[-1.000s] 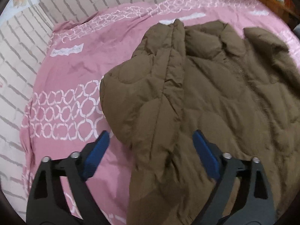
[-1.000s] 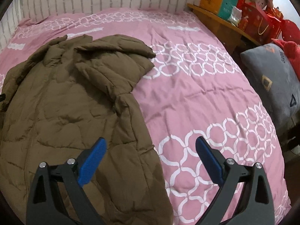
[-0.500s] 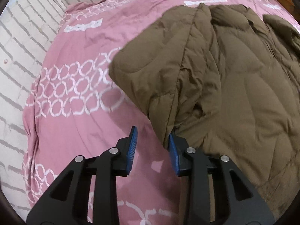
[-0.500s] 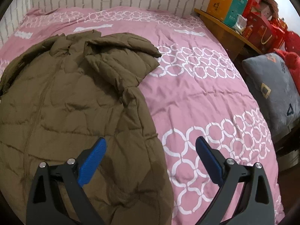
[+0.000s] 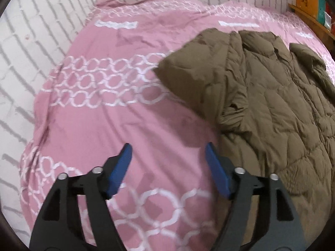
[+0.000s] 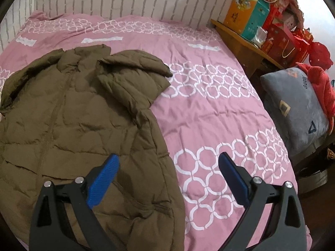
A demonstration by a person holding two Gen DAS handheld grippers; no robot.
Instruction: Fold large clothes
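Note:
A brown quilted jacket [image 5: 272, 104] lies front up on the pink bedspread [image 5: 125, 125]. Its left sleeve [image 5: 194, 79] is folded in along the body. My left gripper [image 5: 168, 156] is open and empty above bare bedspread, left of the jacket's lower edge. In the right wrist view the jacket [image 6: 73, 115] fills the left half, with its right sleeve [image 6: 134, 79] folded in near the collar. My right gripper [image 6: 168, 165] is open and empty, its left finger over the jacket's lower right side, its right finger over the bedspread [image 6: 209, 115].
White brick-pattern walls [image 5: 31, 41] bound the bed at the left and back. A wooden shelf [image 6: 240, 39] with colourful boxes [image 6: 251, 16] stands at the right. A grey cushion [image 6: 293, 113] and red bags [image 6: 320, 83] lie beside the bed's right edge.
My left gripper had closed at the sleeve's lower edge; now it is open and has pulled back left, with the sleeve lying on the jacket. The right gripper stayed open and drew back slightly.

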